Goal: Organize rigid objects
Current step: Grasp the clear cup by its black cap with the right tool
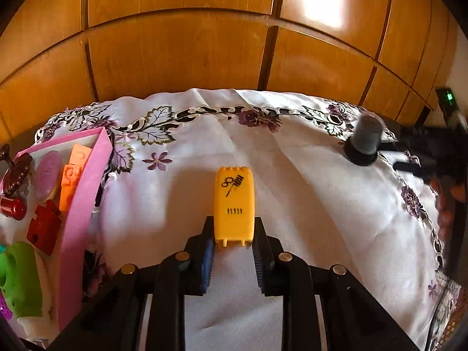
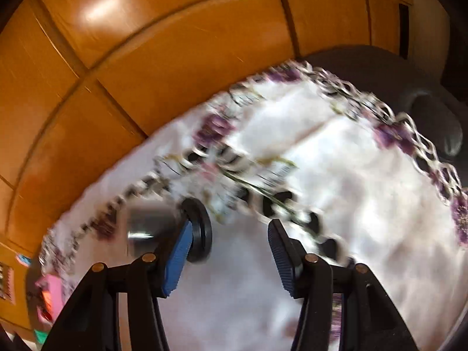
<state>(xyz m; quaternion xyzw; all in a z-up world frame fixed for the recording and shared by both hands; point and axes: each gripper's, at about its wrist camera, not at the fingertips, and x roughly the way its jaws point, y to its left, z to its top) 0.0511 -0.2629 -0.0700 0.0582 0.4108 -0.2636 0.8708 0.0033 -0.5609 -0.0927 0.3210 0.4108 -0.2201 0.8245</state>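
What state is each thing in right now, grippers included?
left gripper: shut on the yellow block, near end between the pads.
yellow block: gripped, pointing away over the tablecloth.
right gripper: open, holding nothing; view blurred.
grey cap: upright on its black base, ungripped.
pink box: open, holding orange blocks and a red block.
green piece: lying in the box.

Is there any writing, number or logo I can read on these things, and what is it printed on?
No line can be quoted for certain.
Yellow block held in the left gripper: a black gear-like logo with characters, perhaps "104", too stylised to be sure.
Below it: a row of small black marks, too small to read.
Right wrist view: too blurred; nothing readable.
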